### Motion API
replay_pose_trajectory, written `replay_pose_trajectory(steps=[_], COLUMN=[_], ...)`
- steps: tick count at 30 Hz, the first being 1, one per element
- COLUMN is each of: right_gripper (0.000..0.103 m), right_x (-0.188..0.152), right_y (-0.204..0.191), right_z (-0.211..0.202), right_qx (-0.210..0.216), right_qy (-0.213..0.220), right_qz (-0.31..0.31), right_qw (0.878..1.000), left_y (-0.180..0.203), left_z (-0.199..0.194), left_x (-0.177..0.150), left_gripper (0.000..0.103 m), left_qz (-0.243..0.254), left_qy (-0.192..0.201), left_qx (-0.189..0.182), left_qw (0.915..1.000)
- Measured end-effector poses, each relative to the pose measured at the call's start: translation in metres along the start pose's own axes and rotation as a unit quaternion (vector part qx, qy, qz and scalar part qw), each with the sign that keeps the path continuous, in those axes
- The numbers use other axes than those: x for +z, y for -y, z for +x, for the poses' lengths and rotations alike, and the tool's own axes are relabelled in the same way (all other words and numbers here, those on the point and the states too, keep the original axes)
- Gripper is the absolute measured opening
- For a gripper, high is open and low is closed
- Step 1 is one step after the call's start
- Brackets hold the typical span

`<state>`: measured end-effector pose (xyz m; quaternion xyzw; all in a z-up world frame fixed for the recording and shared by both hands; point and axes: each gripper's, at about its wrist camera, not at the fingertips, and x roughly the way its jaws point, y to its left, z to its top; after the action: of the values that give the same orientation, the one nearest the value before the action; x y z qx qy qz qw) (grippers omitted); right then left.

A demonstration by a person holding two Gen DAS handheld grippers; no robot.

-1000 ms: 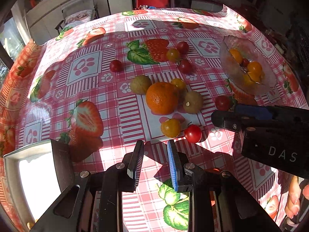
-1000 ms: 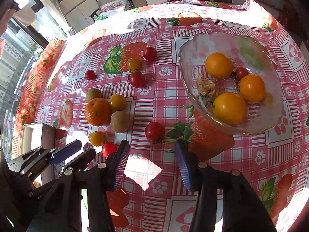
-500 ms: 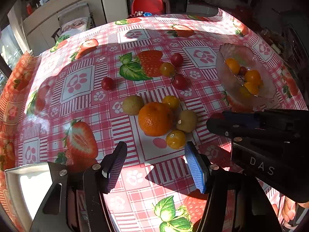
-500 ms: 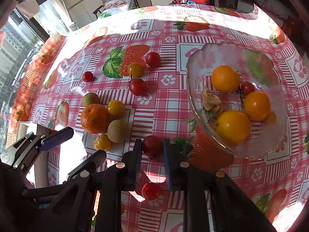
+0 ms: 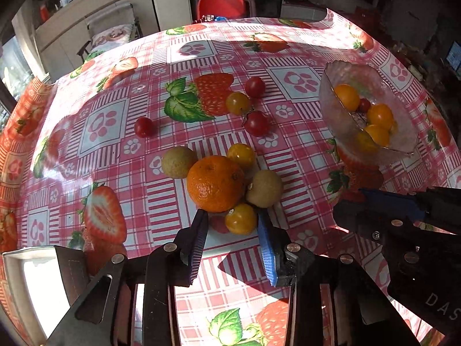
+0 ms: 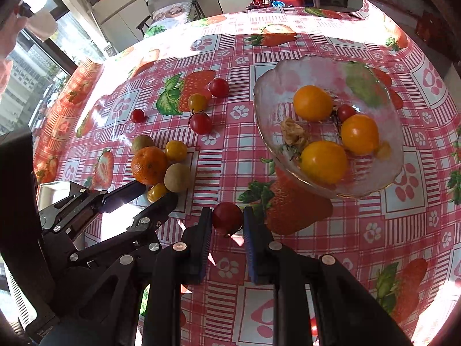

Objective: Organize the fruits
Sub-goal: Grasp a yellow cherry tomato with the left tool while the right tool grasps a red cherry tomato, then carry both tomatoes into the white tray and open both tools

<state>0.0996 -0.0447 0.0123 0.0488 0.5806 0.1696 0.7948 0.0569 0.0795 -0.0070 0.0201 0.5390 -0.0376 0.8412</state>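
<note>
My right gripper (image 6: 227,219) is shut on a red cherry tomato (image 6: 226,218), held just above the cloth near the glass bowl (image 6: 268,132), which holds three orange fruits and a small red tomato. My left gripper (image 5: 232,222) is open, its fingers either side of a yellow cherry tomato (image 5: 241,219). That tomato sits in front of a big orange (image 5: 214,183) and a brownish fruit (image 5: 264,188). More red and yellow tomatoes (image 5: 255,123) lie farther back. The left gripper also shows in the right wrist view (image 6: 149,193).
A white tray (image 5: 17,282) sits at the table's near left edge. A red chair (image 5: 222,1) stands beyond the far edge. The strawberry-print cloth (image 5: 288,86) covers the round table. The right gripper's body (image 5: 403,230) crosses the left view's right side.
My right gripper closed on a red tomato and lifted it slightly. My left gripper opened, then moved forward so its fingers flank the yellow tomato.
</note>
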Motion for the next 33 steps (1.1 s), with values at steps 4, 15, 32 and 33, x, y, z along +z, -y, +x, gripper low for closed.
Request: replay_pose_trajectory(steps=[4, 15, 32, 33], right_gripper=[0.023, 0.023, 0.023, 0.023], right_x=[-0.011, -0.048, -0.079, -0.079], right_y=[0.001, 0.0, -0.024, -0.029], right_z=[-0.008, -0.021, -0.039, -0.039], right_qx=[0.01, 0.029, 0.043, 0.044], right_qy=[-0.004, -0.028, -0.051, -0.053], right_qz=[0.004, 0.03, 0.036, 0.032], right_qw=[1.0, 0.999, 0.997, 0.997], left_y=[-0.004, -0.015, -0.05, -0.054], left_z=[-0.003, -0.031, -0.092, -0.095], left_x=[-0.001, -0.038, -0.085, -0.086], left_gripper=[0.022, 0.022, 0.023, 0.023], left_qz=[-0.007, -0.02, -0.069, -0.072], left_qy=[-0.005, -0.02, -0.009, -0.008], left_qx=[-0.016, -0.028, -0.026, -0.024], left_qw=[0.9998, 0.9992, 0.9972, 0.9971])
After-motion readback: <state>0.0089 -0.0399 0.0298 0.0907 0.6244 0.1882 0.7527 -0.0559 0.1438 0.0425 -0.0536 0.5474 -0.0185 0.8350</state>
